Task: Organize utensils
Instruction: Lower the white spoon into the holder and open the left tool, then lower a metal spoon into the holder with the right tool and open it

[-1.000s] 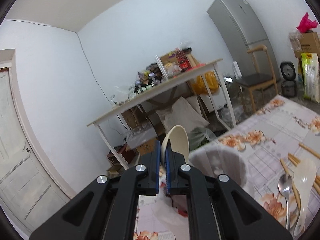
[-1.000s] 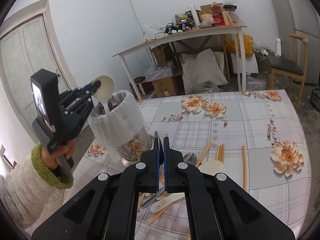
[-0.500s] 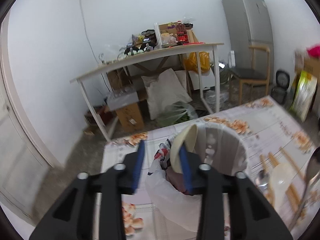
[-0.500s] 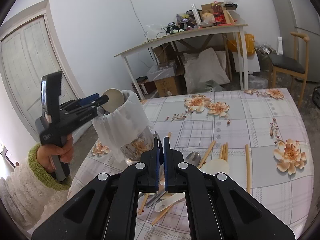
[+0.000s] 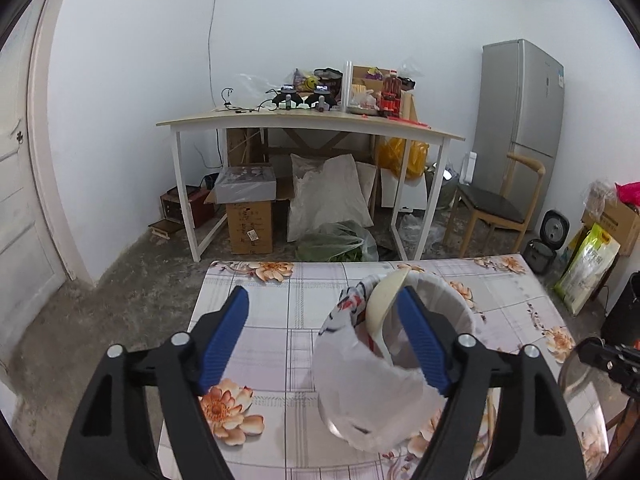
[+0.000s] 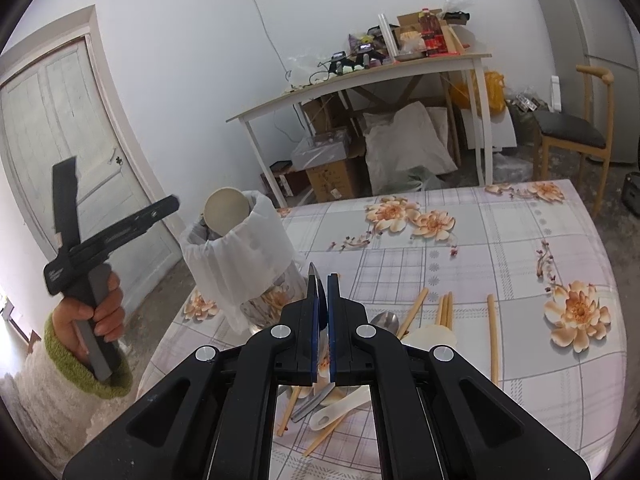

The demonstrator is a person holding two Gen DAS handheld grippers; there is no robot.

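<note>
Change since a second ago: the left tongs (image 5: 324,344), which were clamped on a cream plastic spoon (image 5: 383,308), now stand wide apart, and the spoon has gone into the holder.
Left tongs: spread wide, gripping nothing. Their blue pads (image 5: 226,336) straddle the near side of the holder; the right-hand pad is just beside the spoon.
Cream plastic spoon: standing in the holder, bowl end up and leaning against the rim.
Holder (image 6: 240,256): a clear cup lined with a white plastic bag, upright on the desk near its left edge in the right wrist view.
Right tongs (image 6: 323,284): closed on a metal spoon (image 6: 316,292), whose thin edge rises between the pads. They hover above the loose utensils, to the right of the holder.
Left hand (image 6: 92,312): in the right wrist view it grips the left tool's handle, beside the desk's left edge; a white fleece sleeve with a green cuff covers the wrist.
Desk (image 6: 520,248): covered in a pale checked cloth printed with orange flowers.
Loose utensils: wooden chopsticks (image 6: 444,310) lie scattered near the desk's front. A second metal spoon (image 6: 386,320) and a broad cream rice paddle (image 6: 430,336) lie among them. A small white spoon (image 6: 340,408) rests closer to the camera.
Background: a white work table (image 5: 312,128) piled with clutter, a grey fridge (image 5: 520,100) and a wooden chair (image 5: 496,204).
</note>
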